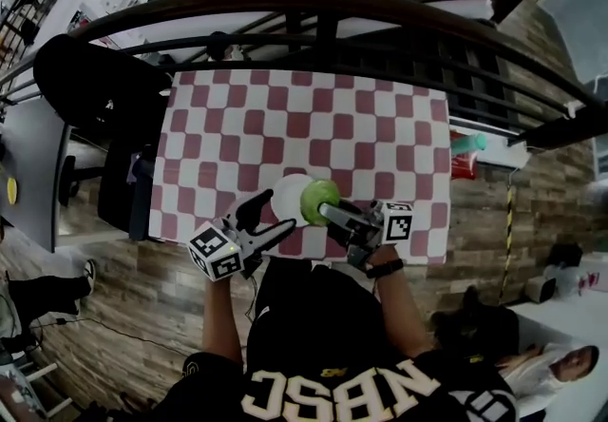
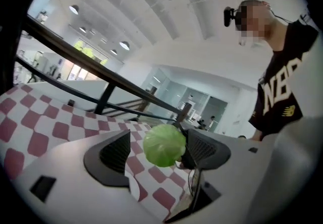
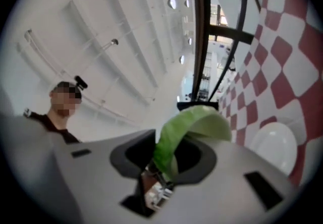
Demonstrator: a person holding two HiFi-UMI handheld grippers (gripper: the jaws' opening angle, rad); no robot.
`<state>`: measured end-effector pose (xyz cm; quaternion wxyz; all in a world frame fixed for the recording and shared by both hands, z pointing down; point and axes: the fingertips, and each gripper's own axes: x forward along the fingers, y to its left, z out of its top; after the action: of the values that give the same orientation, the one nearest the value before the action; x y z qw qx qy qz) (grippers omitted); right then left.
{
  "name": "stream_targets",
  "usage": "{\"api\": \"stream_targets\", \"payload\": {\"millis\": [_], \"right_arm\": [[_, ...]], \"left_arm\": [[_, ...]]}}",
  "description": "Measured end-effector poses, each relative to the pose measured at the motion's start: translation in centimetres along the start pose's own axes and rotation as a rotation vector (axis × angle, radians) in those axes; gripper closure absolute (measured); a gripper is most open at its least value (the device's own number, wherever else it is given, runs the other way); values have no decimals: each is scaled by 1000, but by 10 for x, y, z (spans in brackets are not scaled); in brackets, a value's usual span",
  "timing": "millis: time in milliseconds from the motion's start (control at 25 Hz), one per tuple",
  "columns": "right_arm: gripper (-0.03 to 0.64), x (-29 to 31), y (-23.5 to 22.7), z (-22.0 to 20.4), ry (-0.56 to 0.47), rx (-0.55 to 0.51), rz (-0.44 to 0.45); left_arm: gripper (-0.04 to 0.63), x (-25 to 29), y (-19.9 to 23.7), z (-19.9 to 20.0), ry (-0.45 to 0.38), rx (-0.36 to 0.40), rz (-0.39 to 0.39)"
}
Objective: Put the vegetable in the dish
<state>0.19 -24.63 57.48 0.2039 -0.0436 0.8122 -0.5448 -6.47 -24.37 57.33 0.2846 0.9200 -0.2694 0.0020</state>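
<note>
A round green leafy vegetable (image 1: 320, 200) hangs just over the near edge of the red-and-white checked table (image 1: 285, 116), beside a small white dish (image 1: 287, 194). My right gripper (image 1: 331, 213) is shut on it; in the right gripper view the green leaf (image 3: 194, 124) is pinched between the jaws of that gripper (image 3: 169, 156), with the dish (image 3: 275, 146) lying to the right. My left gripper (image 1: 269, 218) stands open at the dish's near-left side. In the left gripper view the vegetable (image 2: 164, 145) shows between the spread jaws of the left gripper (image 2: 160, 151), and neither pad presses on it.
A dark curved railing (image 1: 323, 7) runs along the table's far side. A black chair (image 1: 95, 87) stands at the left. A green-capped bottle and a red packet (image 1: 467, 152) lie on a ledge at the right. The person's torso is close against the near edge.
</note>
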Motion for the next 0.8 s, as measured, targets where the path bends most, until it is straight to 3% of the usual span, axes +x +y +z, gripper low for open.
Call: {"api": "stream_targets", "payload": {"millis": [120,240,400,520,800], "right_arm": [[505,6,6,-2,15,12,124],[505,16,17,-13,73,-22,199],[505,28,23,-24,135,-53,270],[505,35,27,-33,171,-77,291],[505,35,36,-53,321,-199,320]], "left_arm": [[167,8,-18,-6,76,46,-123],[106,13,-22,-6,85,67,-148],[98,23,-16,-15,166,155,-149],[100,25,-23,-21,202,160,-198],[100,24,-31,-31,221,221,-238]]}}
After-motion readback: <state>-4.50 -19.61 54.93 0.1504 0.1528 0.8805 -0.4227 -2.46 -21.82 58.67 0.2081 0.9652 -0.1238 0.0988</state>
